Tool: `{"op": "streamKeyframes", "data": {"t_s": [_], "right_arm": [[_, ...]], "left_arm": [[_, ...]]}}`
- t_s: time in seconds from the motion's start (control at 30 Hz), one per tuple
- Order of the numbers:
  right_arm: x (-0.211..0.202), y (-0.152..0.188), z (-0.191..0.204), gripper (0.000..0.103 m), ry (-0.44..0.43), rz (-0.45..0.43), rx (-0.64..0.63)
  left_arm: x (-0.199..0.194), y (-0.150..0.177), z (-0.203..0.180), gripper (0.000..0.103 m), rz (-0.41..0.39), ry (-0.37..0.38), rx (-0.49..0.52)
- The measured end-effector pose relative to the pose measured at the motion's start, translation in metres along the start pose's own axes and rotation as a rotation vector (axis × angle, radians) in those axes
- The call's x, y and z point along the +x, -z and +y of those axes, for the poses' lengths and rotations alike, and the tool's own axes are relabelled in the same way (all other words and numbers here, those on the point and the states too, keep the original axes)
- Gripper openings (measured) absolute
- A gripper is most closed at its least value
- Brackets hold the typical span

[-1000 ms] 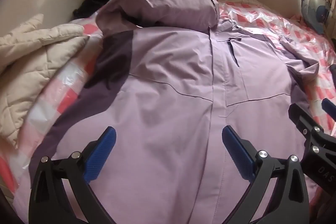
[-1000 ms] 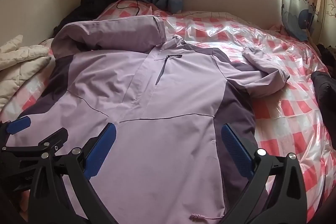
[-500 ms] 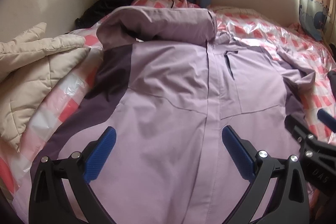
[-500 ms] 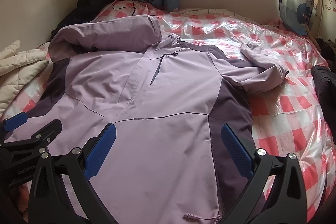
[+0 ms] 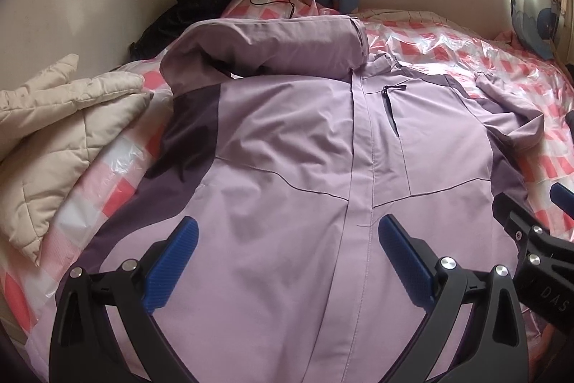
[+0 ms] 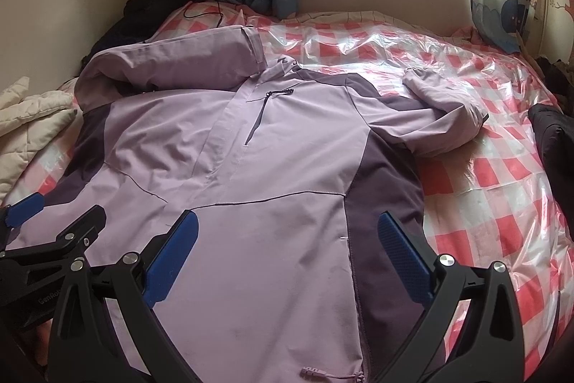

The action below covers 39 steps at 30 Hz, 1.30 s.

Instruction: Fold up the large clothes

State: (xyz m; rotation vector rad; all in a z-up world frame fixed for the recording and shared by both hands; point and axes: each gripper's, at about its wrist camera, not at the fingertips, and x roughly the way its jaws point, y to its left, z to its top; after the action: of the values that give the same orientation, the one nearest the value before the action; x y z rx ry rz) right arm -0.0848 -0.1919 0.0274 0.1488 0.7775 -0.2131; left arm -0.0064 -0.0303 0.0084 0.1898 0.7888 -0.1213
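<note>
Both claws gape wide and hold nothing: the left gripper (image 5: 287, 257) and right gripper (image 6: 287, 253) hang over the near hem of the jacket (image 6: 251, 167), which lies front up on the bed (image 6: 502, 203). Over the last second both have drawn back and risen, widening the view. Farther off, one sleeve (image 5: 272, 45) lies folded across the collar; the other sleeve (image 6: 445, 110), crumpled at right, looks next.

Left gripper (image 5: 287, 261) and right gripper (image 6: 287, 257) drawn back and raised, more jacket (image 6: 251, 167) and window in view
</note>
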Motion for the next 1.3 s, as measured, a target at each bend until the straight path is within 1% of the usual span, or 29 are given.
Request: {"op": "streamKeyframes", "data": {"t_s": [0.1,0.57,0.73,1.3], "right_arm": [[0.000,0.000,0.000,0.097,0.002,-0.001,-0.001],[0.003,0.002,0.001,0.097,0.001,0.006,-0.004],[0.003,0.003,0.000,0.097,-0.002,0.006,-0.001],[0.006,0.006,-0.001,0.097,0.000,0.011,-0.006]], "left_arm": [[-0.002,0.000,-0.001,0.097,-0.013,-0.017,0.018],[0.003,0.001,0.000,0.097,0.015,0.026,0.018],[0.005,0.003,-0.005,0.097,0.026,0.024,0.038],[0.010,0.003,-0.006,0.097,0.038,0.024,0.047]]}}
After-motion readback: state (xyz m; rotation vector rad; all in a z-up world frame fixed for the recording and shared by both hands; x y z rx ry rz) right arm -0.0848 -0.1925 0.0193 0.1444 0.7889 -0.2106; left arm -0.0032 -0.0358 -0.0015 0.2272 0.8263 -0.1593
